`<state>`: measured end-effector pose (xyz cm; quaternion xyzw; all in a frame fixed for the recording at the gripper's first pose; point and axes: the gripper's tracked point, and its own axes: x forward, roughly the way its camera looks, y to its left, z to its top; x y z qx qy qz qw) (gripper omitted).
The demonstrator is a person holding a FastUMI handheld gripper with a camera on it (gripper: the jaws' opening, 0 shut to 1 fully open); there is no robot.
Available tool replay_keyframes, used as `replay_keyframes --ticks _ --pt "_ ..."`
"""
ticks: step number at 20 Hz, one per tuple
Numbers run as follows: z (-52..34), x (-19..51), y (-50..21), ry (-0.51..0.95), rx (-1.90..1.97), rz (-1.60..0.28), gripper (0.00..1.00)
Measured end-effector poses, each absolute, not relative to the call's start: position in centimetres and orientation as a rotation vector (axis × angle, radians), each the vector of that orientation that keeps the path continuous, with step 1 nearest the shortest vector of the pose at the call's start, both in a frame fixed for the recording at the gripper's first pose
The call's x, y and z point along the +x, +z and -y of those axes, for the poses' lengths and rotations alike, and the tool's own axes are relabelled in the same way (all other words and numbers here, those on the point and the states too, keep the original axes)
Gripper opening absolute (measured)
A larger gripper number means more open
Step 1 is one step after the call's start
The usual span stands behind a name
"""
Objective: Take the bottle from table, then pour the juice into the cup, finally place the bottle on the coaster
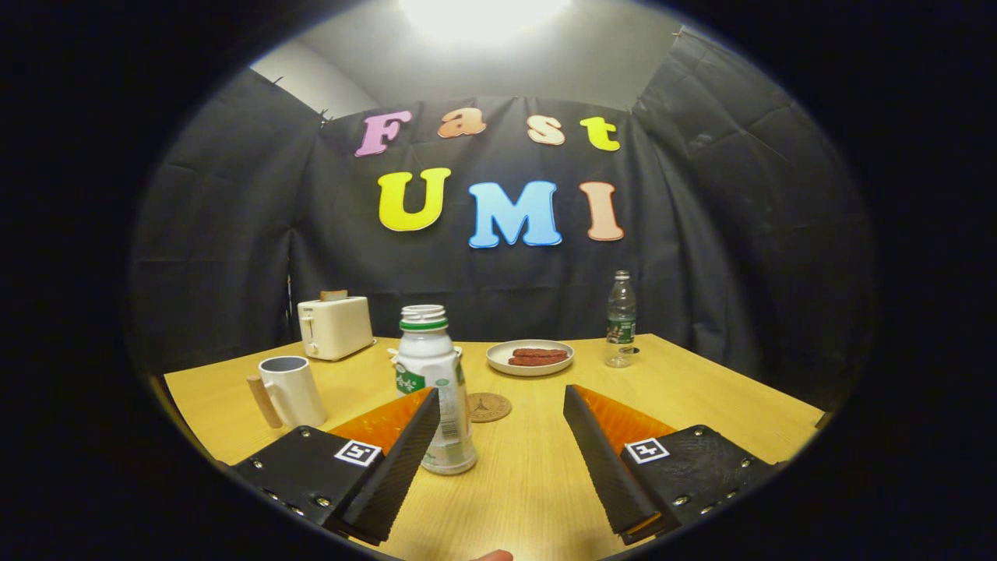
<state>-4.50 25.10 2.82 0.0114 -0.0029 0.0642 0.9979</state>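
Gripper view: table (701,389) carries the uncapped white bottle (432,374) mid-surface, just ahead of the left finger, gripper (498,460) spread wide and holding nothing; likely light, smooth, slightly squashy plastic, so grasp mid-body, below the shoulder; cup (292,388) near the left edge, coaster (488,407) beside the bottle.

Item count on surface (701,389):
- Bottles: 2. One white juice bottle (433,382), uncapped; one clear water bottle (621,319).
- Cups: 1. White cup (290,389) with wooden handle.
- Coasters: 1. Round coaster (489,407).
- Plates: 1. Plate (530,357) holding sausages (538,357), exact number unclear.
- Toasters: 1. Toaster (335,326) with 1 bread slice (333,295) in slot.
- Gripper (498,421): 1, two fingers, jaws spread apart.
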Motion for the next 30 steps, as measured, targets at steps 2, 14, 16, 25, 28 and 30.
replay_keyframes --ticks 2,14,16,25,28,30 --pt "-26.8 -3.8 2.4 0.159 0.019 -0.003 0.98" --pt "-30.2 2.0 0.2 0.175 -0.003 -0.077 0.95" --pt "-30.1 2.7 -0.3 0.168 -0.002 -0.093 0.89" --pt "-30.5 3.5 -0.3 0.159 -0.033 -0.080 0.74" --pt "-30.7 3.6 -0.2 0.138 -0.095 -0.085 0.71" --pt "-31.0 3.6 -0.1 0.121 -0.154 -0.091 0.71"
